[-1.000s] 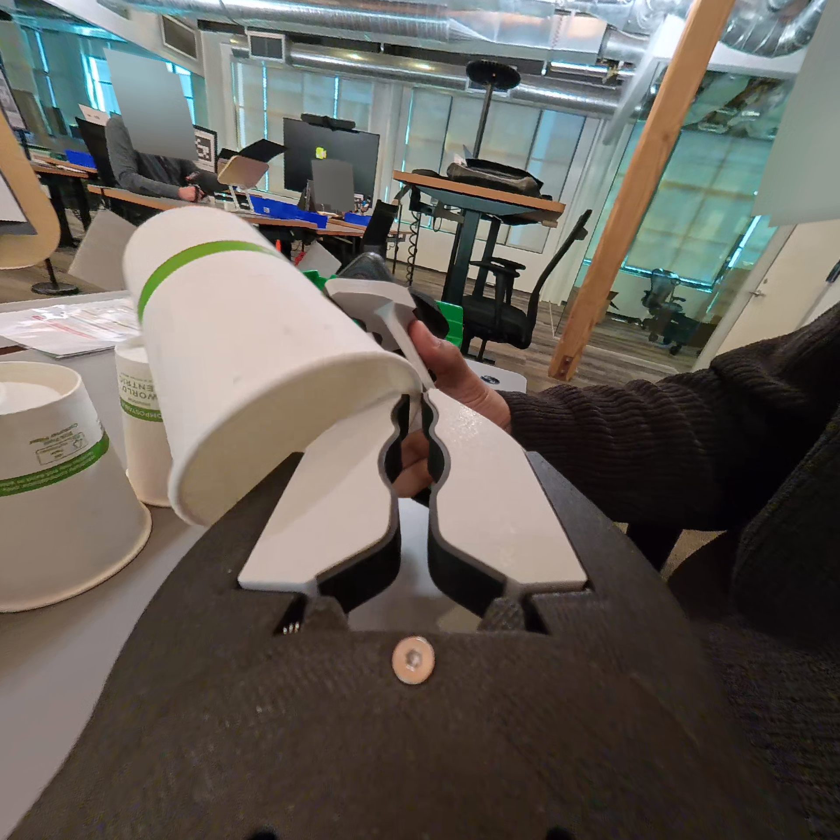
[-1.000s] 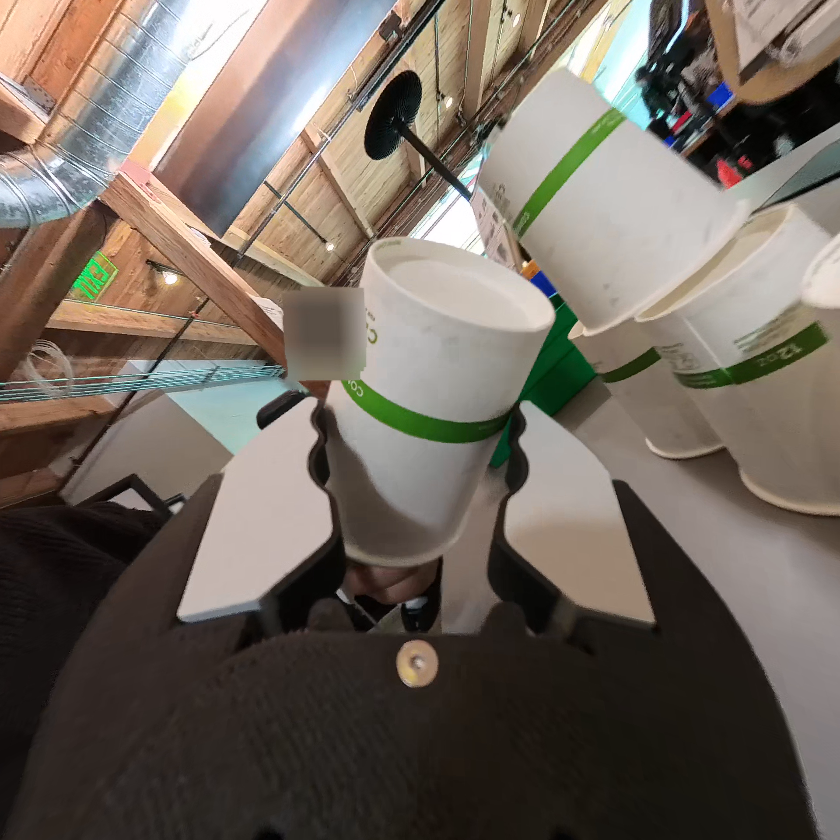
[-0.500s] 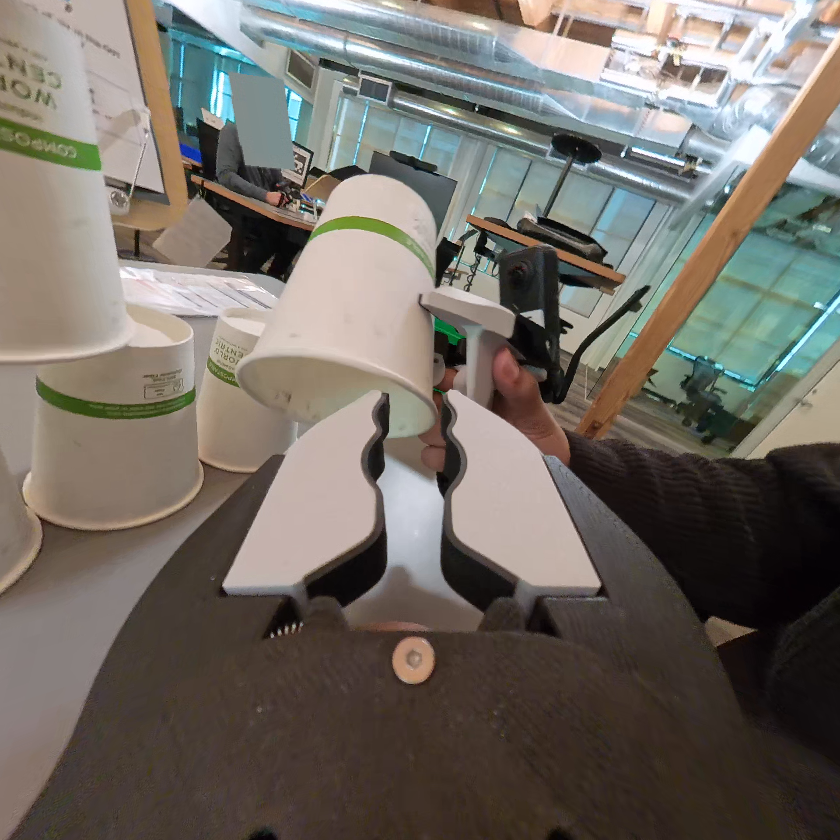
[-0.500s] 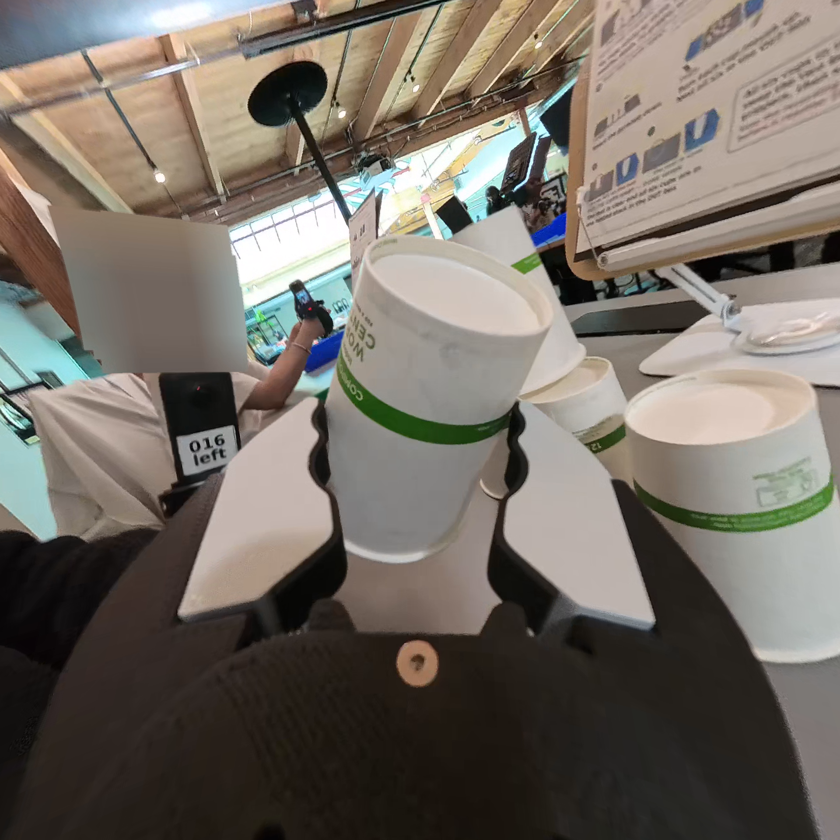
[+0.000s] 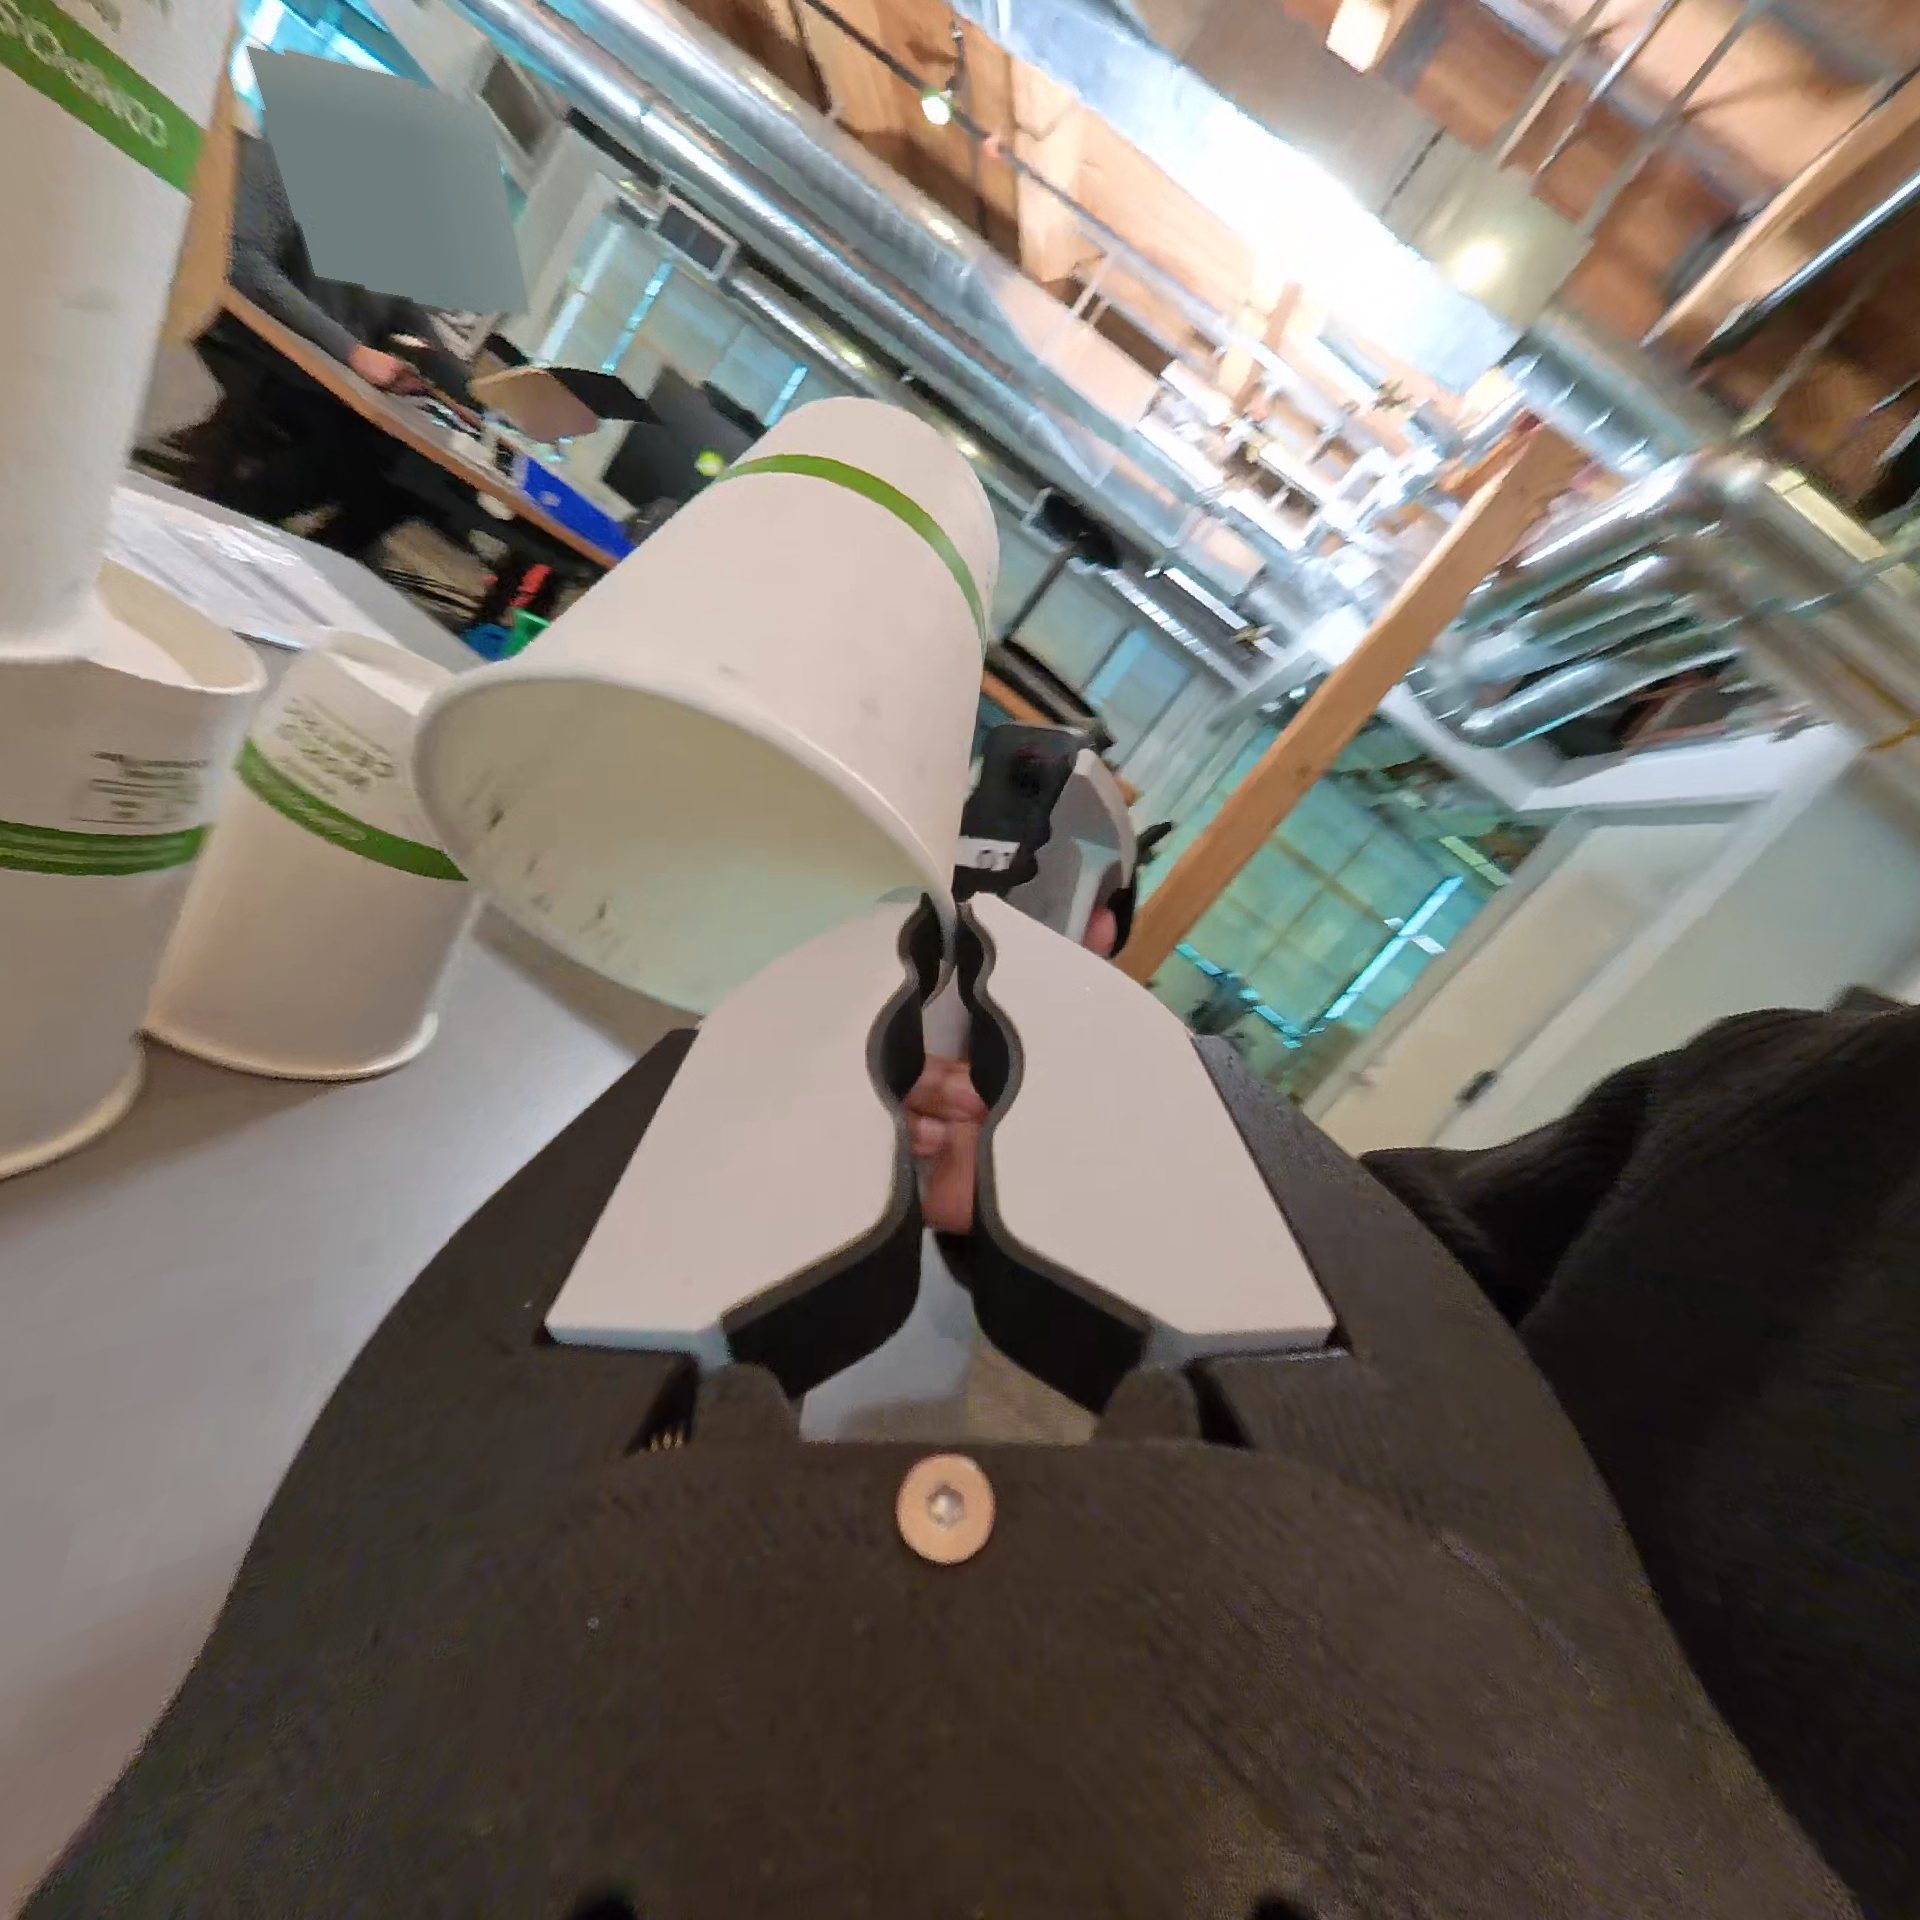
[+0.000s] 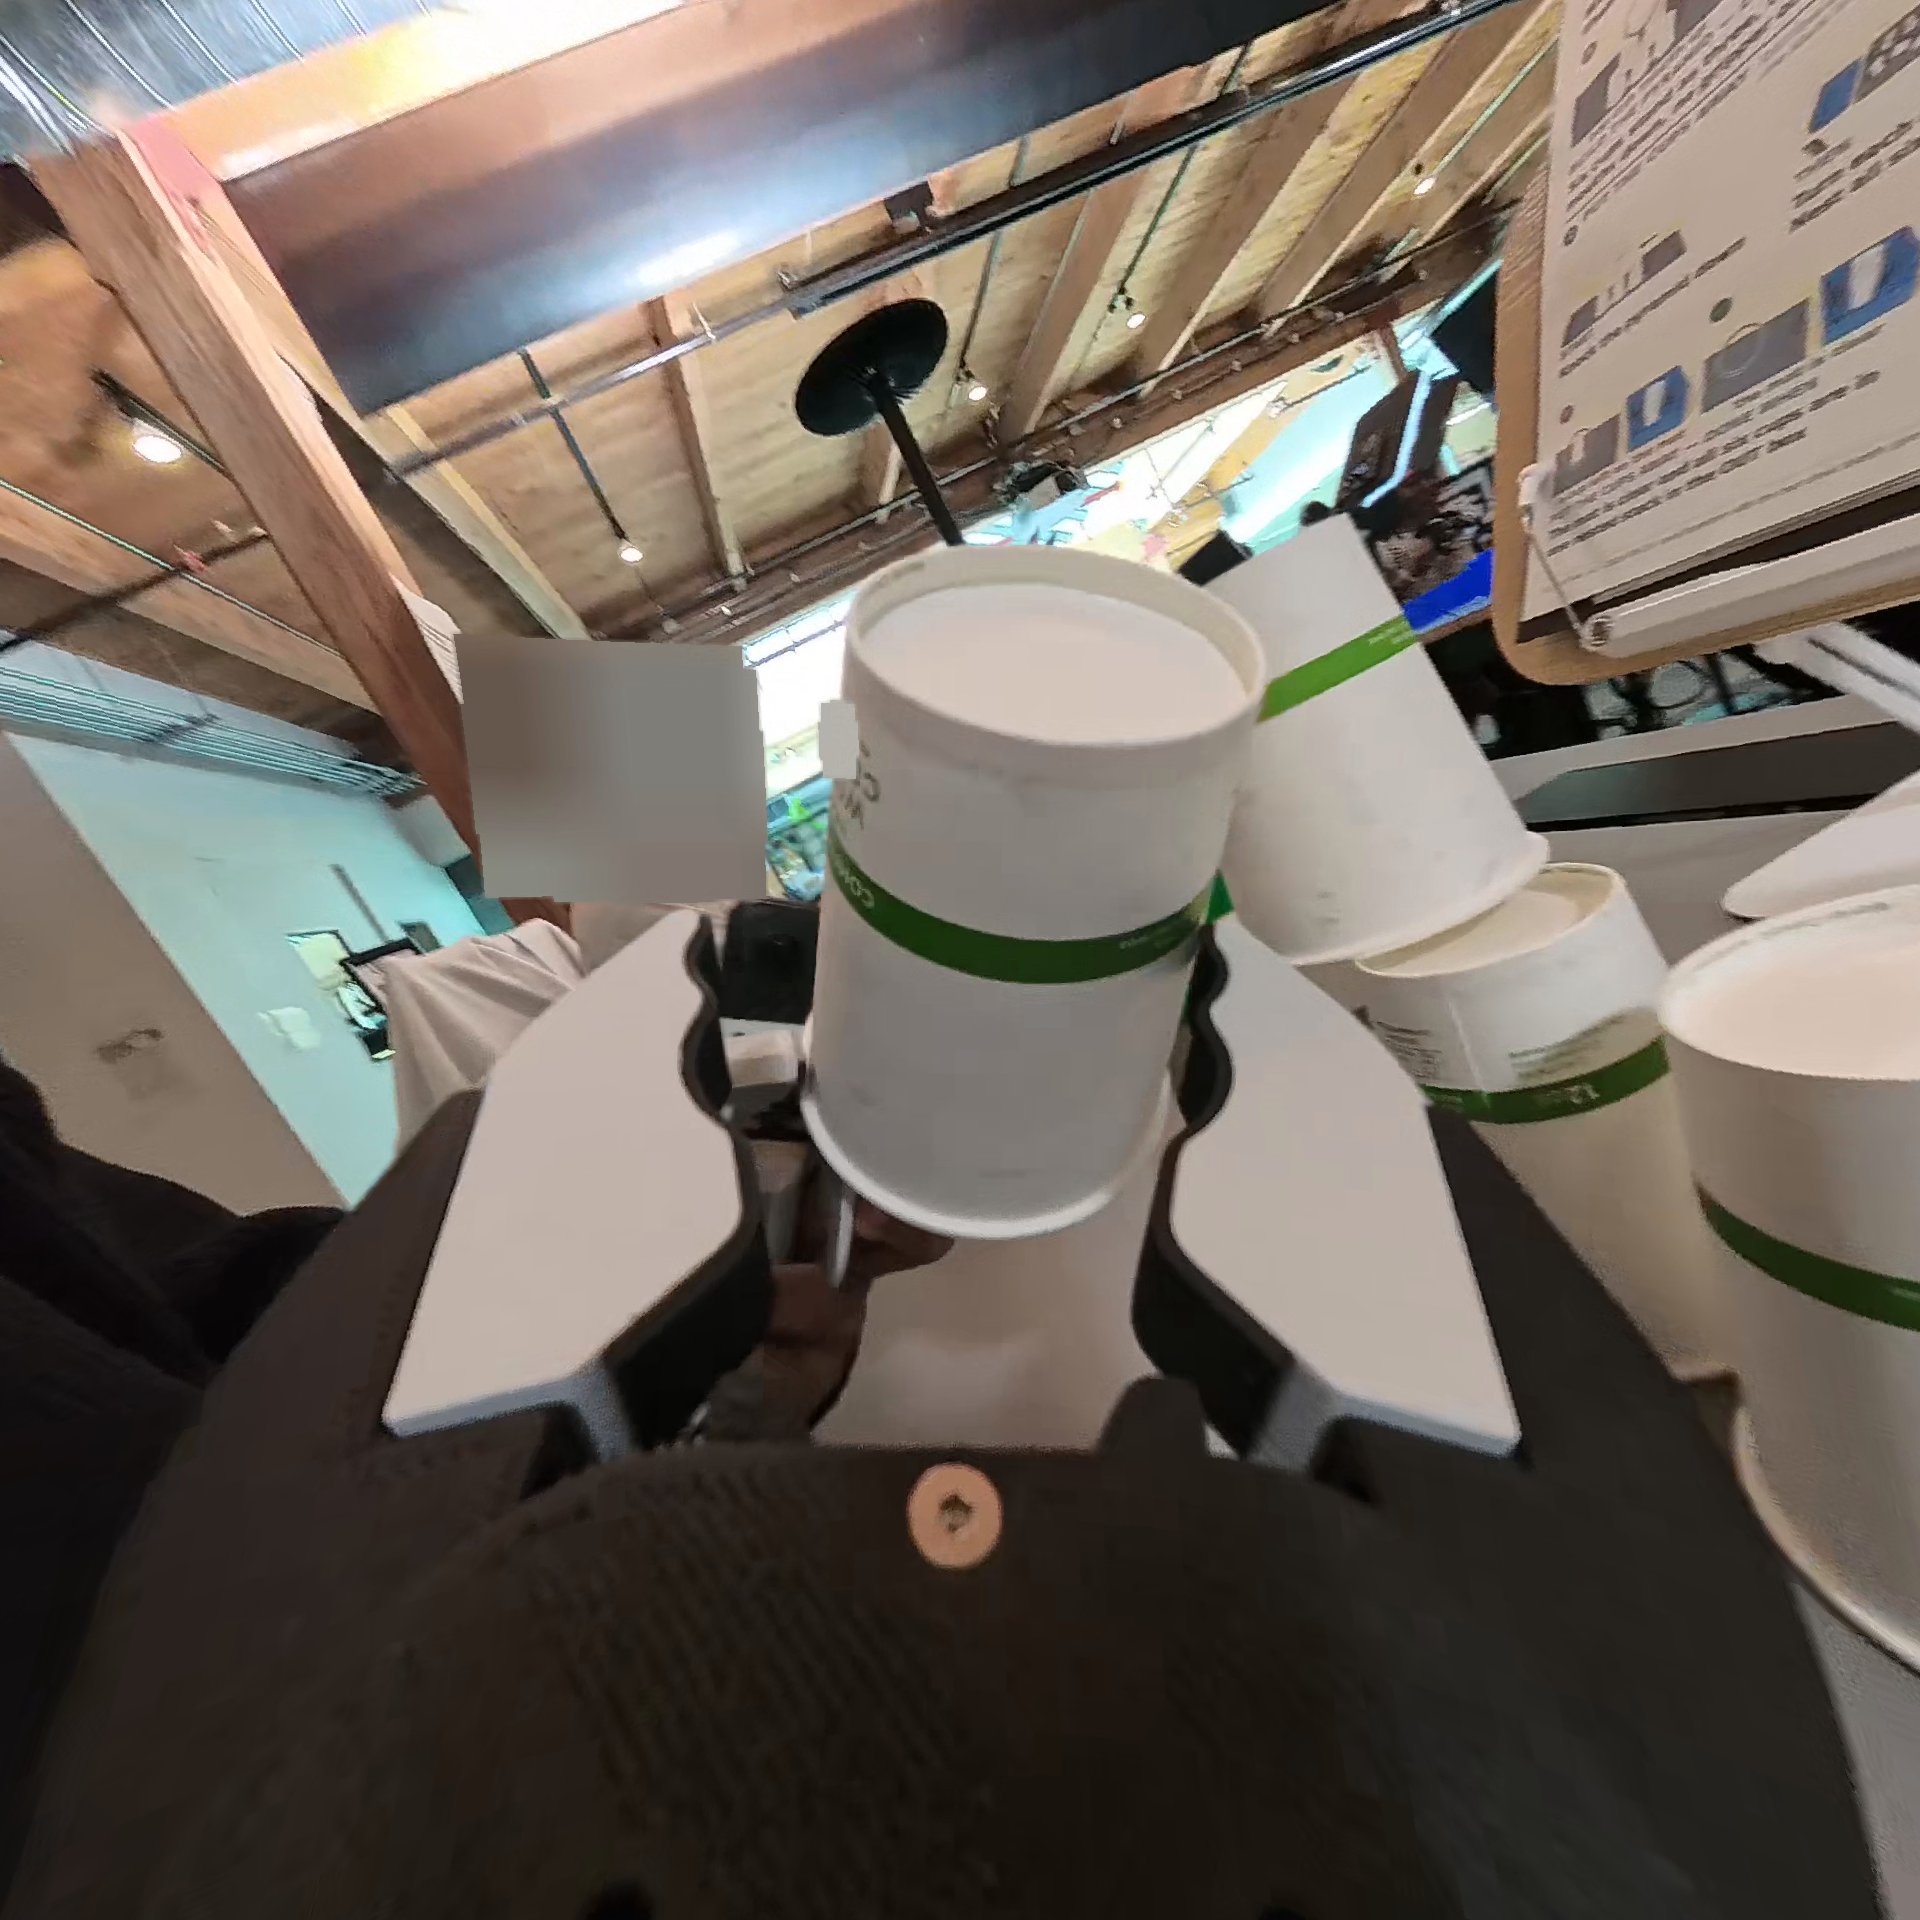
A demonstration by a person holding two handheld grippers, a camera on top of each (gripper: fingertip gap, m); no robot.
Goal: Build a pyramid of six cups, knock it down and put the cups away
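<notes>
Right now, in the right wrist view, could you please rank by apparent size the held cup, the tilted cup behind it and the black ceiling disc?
1. White green-banded paper cup between the fingers, though nearness inflates it.
2. Tilted white paper cup behind, partly hidden.
3. Black ceiling disc.

paper cup [image 5: 727,717] | white, green band | tilted, inverted | rim pinched, off table

Grey worktop [image 5: 208,1247] down the left of the left view, and upside-down white cups with green bands stand on it: one [image 5: 312,883] just beside a bigger one [image 5: 73,883] at the edge. Right view, two more upturned cups [image 6: 1507,1060] [image 6: 1818,1247] side by side on the same grey top.
</notes>
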